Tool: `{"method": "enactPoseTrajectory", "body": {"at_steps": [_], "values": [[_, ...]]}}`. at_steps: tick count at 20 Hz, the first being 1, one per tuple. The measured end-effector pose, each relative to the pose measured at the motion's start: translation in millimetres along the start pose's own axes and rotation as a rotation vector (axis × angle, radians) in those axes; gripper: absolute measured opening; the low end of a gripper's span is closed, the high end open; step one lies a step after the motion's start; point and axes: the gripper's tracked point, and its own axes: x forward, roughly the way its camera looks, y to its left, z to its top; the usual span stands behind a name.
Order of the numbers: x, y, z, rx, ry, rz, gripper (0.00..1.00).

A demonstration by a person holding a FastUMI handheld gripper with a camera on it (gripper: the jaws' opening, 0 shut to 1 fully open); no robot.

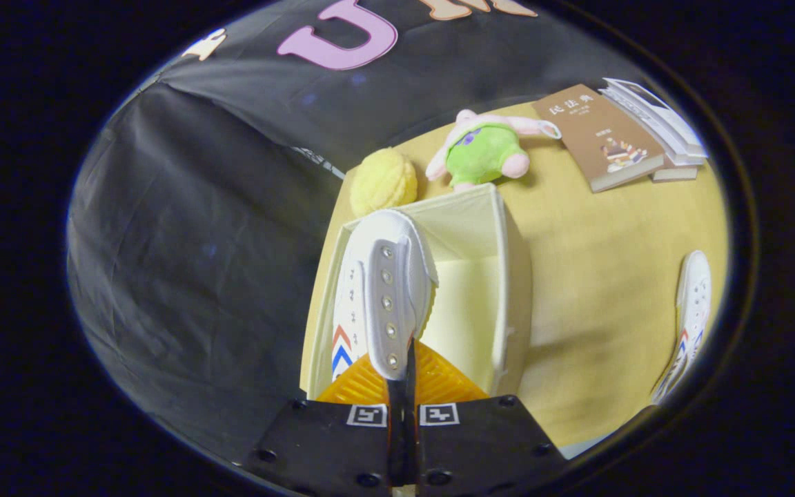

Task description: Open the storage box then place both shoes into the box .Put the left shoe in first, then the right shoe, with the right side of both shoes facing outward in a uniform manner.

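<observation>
A white canvas shoe (pixel 377 290) with red and blue chevrons hangs toe-away over the open cream storage box (pixel 508 276), on the box's left side. My gripper (pixel 403 369) is shut on the shoe's eyelet flap, the orange fingers (pixel 439 383) pressed together around it. The box's lid is folded back and its inside right part is bare. The second white shoe (pixel 689 317) lies on the yellow table off to the right of the box.
Beyond the box sit a yellow fuzzy ball (pixel 382 181) and a green and pink plush toy (pixel 484 150). A brown book (pixel 601 134) and a stack of books (pixel 656 117) lie at the far right. The table (pixel 604 262) ends left of the box.
</observation>
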Motion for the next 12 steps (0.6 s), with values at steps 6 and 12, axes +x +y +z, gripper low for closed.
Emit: {"method": "enactPoseTrajectory", "body": {"at_steps": [6, 12], "values": [[36, -2, -15, 0.004, 0.033, -0.107, 0.04], [69, -5, -30, -0.038, 0.051, -0.201, 0.04]]}}
